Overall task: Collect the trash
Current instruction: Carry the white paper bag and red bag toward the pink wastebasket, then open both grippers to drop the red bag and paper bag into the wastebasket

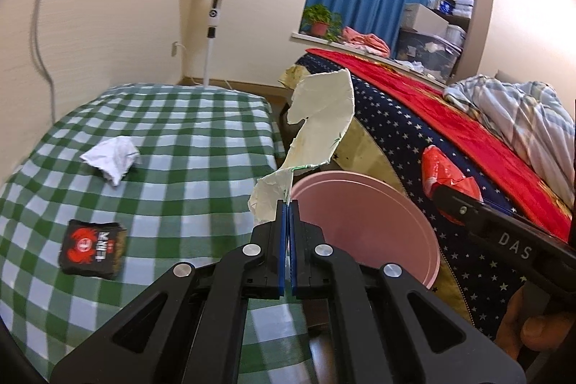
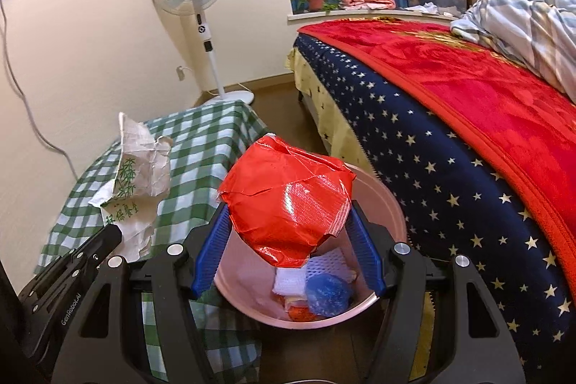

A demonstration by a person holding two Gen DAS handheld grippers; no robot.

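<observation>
I see the bed (image 2: pixel 468 117) with its starred navy cover on the right and the table under a green checked cloth (image 1: pixel 172 139) on the left, with the pink bin (image 2: pixel 374 197) on the floor between them. My right gripper (image 2: pixel 288 240) grips a crumpled red wrapper (image 2: pixel 288 197) between its blue pads, jaws set wide around it, directly above the bin's mouth. My left gripper (image 1: pixel 287 204) is clamped tight on the bottom edge of a torn white paper wrapper (image 1: pixel 316 121), which stands up from the tips just beside the bin's rim. On the cloth lie a black snack packet (image 1: pixel 93 247) and a crumpled white tissue (image 1: pixel 111 159), both well apart from either tool.
</observation>
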